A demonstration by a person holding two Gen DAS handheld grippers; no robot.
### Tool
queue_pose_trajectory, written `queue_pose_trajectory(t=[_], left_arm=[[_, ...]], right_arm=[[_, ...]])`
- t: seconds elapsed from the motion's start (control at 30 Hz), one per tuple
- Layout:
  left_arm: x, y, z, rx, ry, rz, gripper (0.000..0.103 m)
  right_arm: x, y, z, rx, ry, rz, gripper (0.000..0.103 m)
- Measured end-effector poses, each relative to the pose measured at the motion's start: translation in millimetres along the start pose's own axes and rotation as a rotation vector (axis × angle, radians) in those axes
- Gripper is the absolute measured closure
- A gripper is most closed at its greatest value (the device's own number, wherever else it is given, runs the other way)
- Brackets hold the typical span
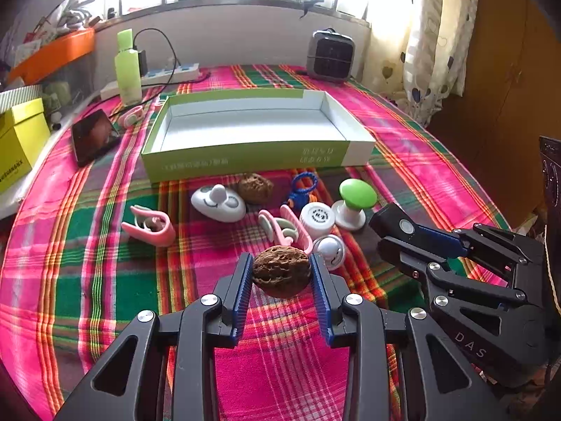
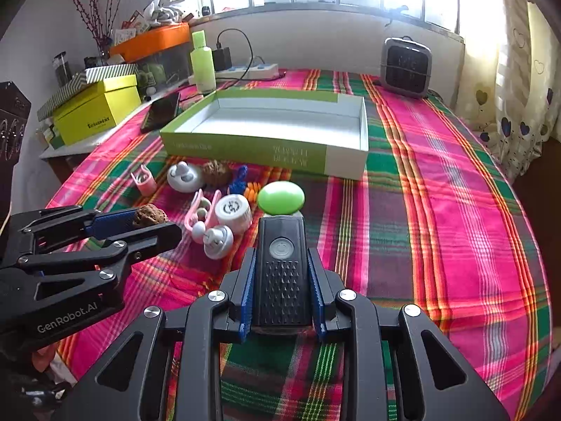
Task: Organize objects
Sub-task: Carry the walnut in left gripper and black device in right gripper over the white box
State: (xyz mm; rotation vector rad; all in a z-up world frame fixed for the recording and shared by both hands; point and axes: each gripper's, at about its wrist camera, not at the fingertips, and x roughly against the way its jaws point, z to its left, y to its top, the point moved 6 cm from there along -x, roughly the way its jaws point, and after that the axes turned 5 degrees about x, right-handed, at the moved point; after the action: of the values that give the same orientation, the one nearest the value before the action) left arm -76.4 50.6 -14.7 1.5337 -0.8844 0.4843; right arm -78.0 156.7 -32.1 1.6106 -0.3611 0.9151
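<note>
Walnut point(image 1: 281, 271) pinched across its widest part between the blue pads of the left gripper point(image 1: 282, 270), lifted clear of the plaid cloth point(image 1: 105, 245) near the table's front edge. Probably hard, light and ridged, so good bite for the ribbed pads, though round enough to roll if the squeeze slackens. Black flashlight point(image 2: 281, 273) clamped by its flanks in the right gripper point(image 2: 282, 287), button side up; rigid, likely heavier, smooth-sided, best held mid-body as now. Open green-and-white box point(image 1: 245, 156) toward the table's back edge, empty inside, seemingly the destination. Between grippers and box: second walnut point(image 1: 255, 187), white smiley case point(image 1: 218, 203), pink clips point(image 1: 150, 226), blue ring toy point(image 1: 303, 189), green mushroom knob point(image 1: 356, 198), white round cap point(image 1: 316, 216), white ball point(image 1: 329, 251). Crowded strip, to be cleared from above. Phone point(image 1: 93, 137) and green bottle point(image 1: 128, 70) near the left edge, out of the path.
</note>
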Motion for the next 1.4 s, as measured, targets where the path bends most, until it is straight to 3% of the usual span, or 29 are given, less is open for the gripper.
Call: queue_pose_trajectory(t=[0.7,1.4], left_arm=[[-16,68,21,0.034,0.011,-0.048,0.072],[-83,143,59,0.051,0.060,-0.012,0.072]], right_arm=[[-13,65,-12,-0.021,0.032,-0.044,0.075],[-98,129,-32,-0.057,0.051,0.047,0.075]])
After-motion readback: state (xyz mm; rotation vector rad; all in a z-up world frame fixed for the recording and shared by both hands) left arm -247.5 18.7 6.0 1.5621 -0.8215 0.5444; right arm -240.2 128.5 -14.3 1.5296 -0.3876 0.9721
